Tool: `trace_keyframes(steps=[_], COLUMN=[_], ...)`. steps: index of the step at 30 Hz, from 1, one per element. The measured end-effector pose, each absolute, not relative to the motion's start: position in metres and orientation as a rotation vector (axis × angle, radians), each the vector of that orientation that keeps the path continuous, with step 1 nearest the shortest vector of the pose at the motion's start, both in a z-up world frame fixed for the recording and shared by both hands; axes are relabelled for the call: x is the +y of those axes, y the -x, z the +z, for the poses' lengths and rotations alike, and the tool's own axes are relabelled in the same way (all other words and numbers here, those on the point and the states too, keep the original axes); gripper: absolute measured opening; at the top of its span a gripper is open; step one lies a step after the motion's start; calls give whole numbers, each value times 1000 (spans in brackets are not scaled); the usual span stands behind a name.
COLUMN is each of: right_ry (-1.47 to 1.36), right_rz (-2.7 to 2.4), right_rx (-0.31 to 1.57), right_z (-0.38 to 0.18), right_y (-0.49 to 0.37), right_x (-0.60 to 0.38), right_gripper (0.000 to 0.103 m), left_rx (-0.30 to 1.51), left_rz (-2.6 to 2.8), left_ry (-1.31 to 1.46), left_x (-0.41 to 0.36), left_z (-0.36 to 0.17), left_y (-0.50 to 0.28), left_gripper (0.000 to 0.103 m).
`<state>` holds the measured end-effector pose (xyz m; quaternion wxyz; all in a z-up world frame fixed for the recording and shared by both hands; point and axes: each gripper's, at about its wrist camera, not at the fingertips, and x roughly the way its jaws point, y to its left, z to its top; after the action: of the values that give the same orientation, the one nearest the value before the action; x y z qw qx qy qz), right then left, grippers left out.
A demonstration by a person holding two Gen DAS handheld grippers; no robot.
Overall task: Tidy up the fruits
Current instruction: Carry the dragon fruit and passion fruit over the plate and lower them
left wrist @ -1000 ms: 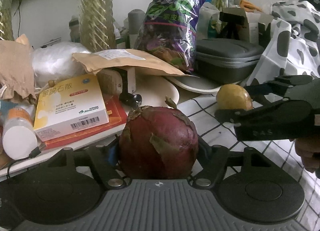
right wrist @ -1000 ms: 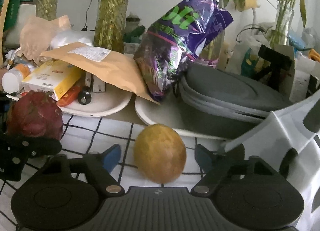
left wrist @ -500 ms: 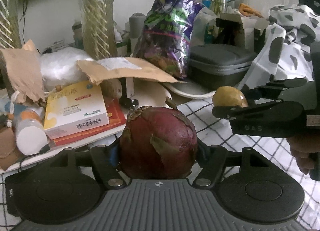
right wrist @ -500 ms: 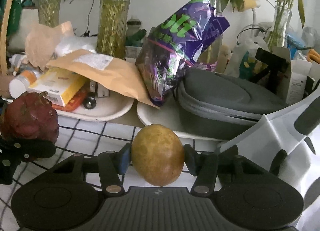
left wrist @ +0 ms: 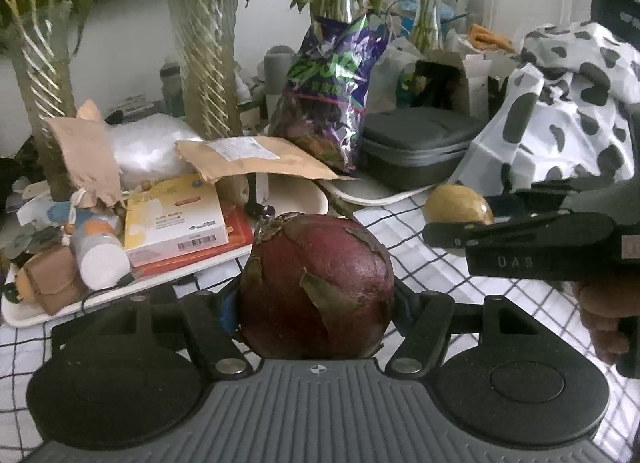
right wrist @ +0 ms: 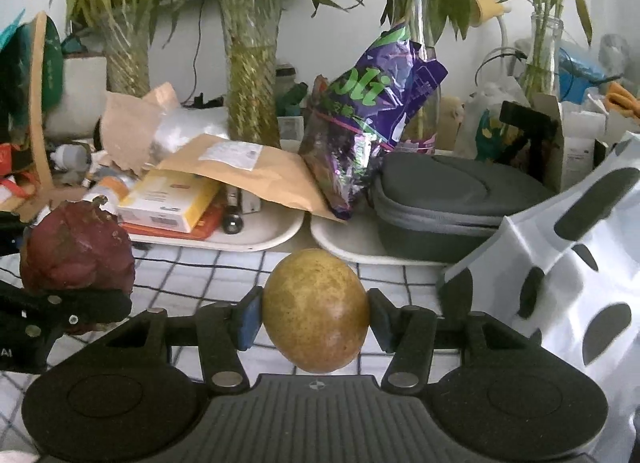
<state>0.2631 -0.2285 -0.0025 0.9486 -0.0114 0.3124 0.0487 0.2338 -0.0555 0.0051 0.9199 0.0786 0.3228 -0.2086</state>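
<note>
Your left gripper [left wrist: 316,303] is clamped on the dragon fruit [left wrist: 316,287], its pads pressing both sides; the fruit sits squarely between the fingers and fills the gap. Your right gripper [right wrist: 316,317] is clamped on the yellow fruit [right wrist: 316,309], blue pads [right wrist: 248,317] touching its flanks.

From the left gripper, the right gripper shows off to the right and a little ahead, side-on, the yellow fruit at its tip. From the right gripper, the dragon fruit sits to the far left, level with the fingers. Whether either fruit touches the checked cloth [right wrist: 192,275] on the bench, cannot tell.

Ahead of both grippers: two white trays [right wrist: 280,235]. The one ahead-left holds a yellow box [left wrist: 172,219] on a red book, a brown envelope [right wrist: 240,171] lying over them. The one ahead-right carries a grey zip case [right wrist: 448,199], a purple foil bag [right wrist: 372,111] leaning just left of it. Spotted fabric [right wrist: 560,263] close on the right.
</note>
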Motion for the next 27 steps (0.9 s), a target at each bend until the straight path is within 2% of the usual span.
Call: trace_keyframes(steps=[15, 27], right_ry=[-6, -11], right_rz=[194, 211], right_rx=[645, 667], right_z=[23, 26], right_y=[-172, -112], right_x=[-216, -210], right_gripper=[56, 56], left_rx=[649, 690], left_rz=[-472, -495], left_ry=[-172, -179], left_x=[-52, -50], left_z=[24, 19], left_y=[-169, -110], left_gripper=[67, 67])
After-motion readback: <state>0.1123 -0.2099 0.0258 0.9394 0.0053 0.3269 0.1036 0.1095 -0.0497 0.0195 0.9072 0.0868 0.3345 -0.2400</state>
